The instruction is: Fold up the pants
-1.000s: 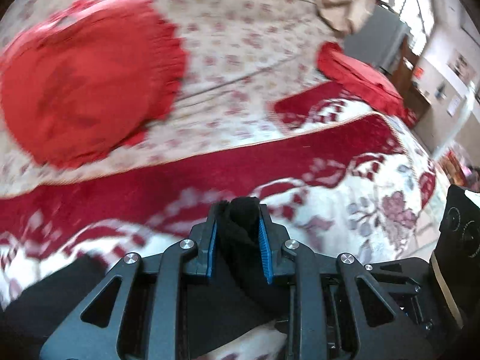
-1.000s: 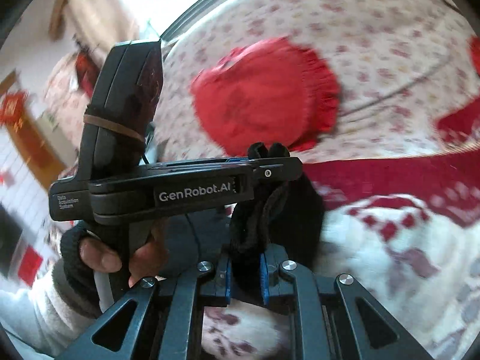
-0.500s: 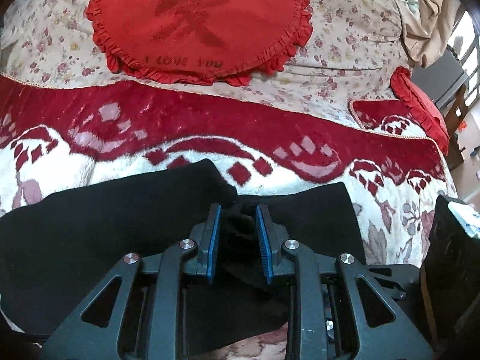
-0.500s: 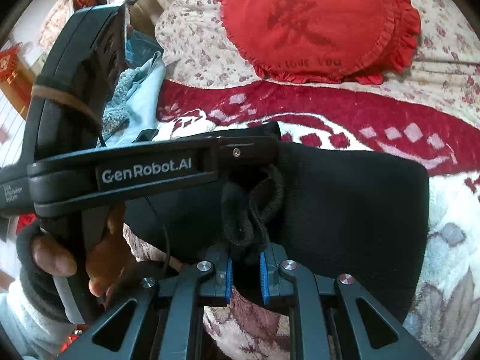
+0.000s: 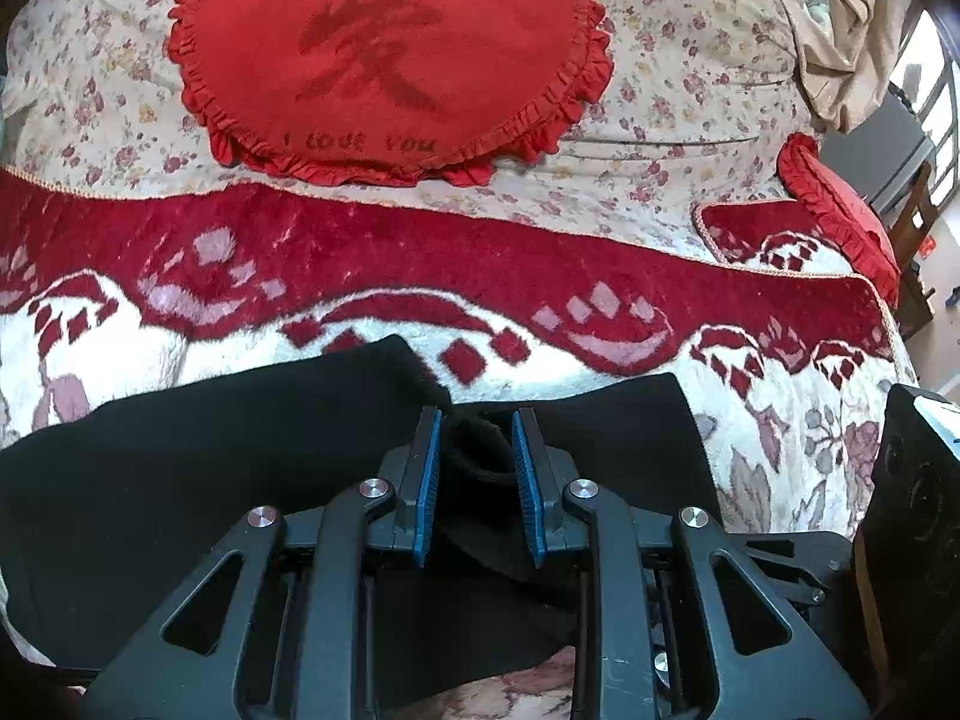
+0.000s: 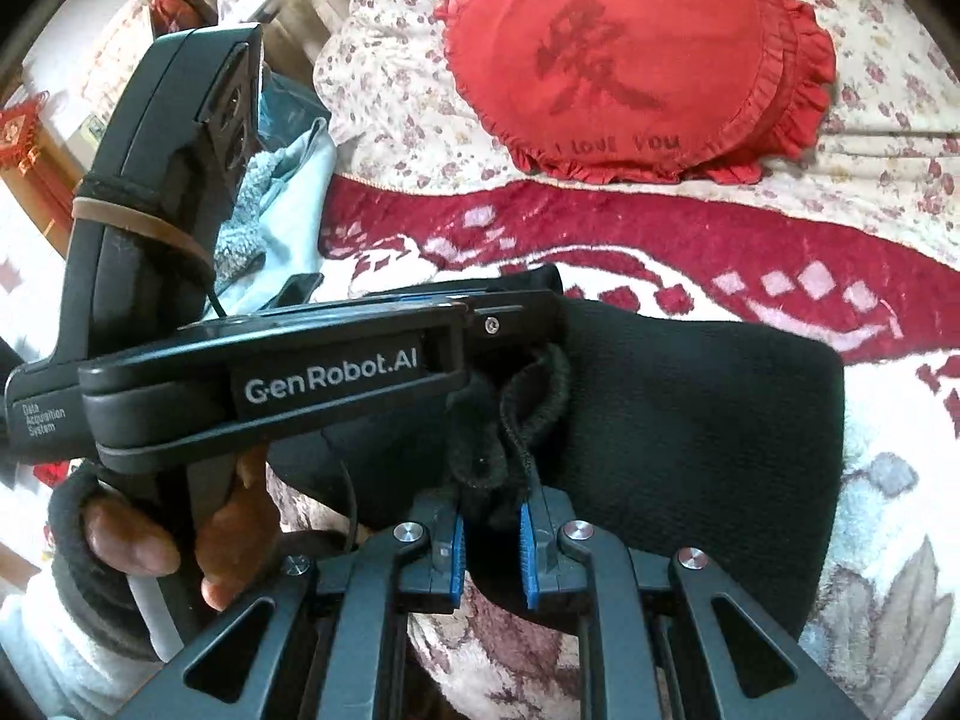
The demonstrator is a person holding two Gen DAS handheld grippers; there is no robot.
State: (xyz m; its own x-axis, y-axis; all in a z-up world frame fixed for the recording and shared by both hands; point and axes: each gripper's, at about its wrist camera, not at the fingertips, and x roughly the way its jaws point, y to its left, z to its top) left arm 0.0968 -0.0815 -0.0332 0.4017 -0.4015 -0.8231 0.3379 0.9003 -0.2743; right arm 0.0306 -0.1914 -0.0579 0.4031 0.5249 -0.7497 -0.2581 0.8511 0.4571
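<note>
Black knit pants (image 6: 690, 420), lying doubled over on a red-and-white fleece blanket (image 5: 420, 276), nearer than the blanket's deep red border band. Bunched edge of the fabric (ribbed hem or waistband, hard to say which) standing up in a knot between the two tools.

Left gripper (image 5: 476, 462): blue-padded jaws closed onto a fold of the pants, cloth filling the gap. Right gripper (image 6: 492, 531): jaws likewise pinching a thick wad of the same gathered edge, just beside the left tool's tip. Left hand (image 6: 156, 534) in a dark fingerless glove, wrapped around the left tool's handle.

Beyond the red border band, a round red ruffled cushion (image 5: 384, 54) on a floral bedsheet (image 5: 690, 90); a second red cushion (image 5: 840, 204) off to the right of the band; pale blue towel (image 6: 282, 192) at its left end.

Likely trouble from here: both grips sit close together on one clump, so releasing could leave a lump instead of a flat edge. Uneven layer alignment also probable if one jaw lets go first and the plush blanket drags the knit askew.
</note>
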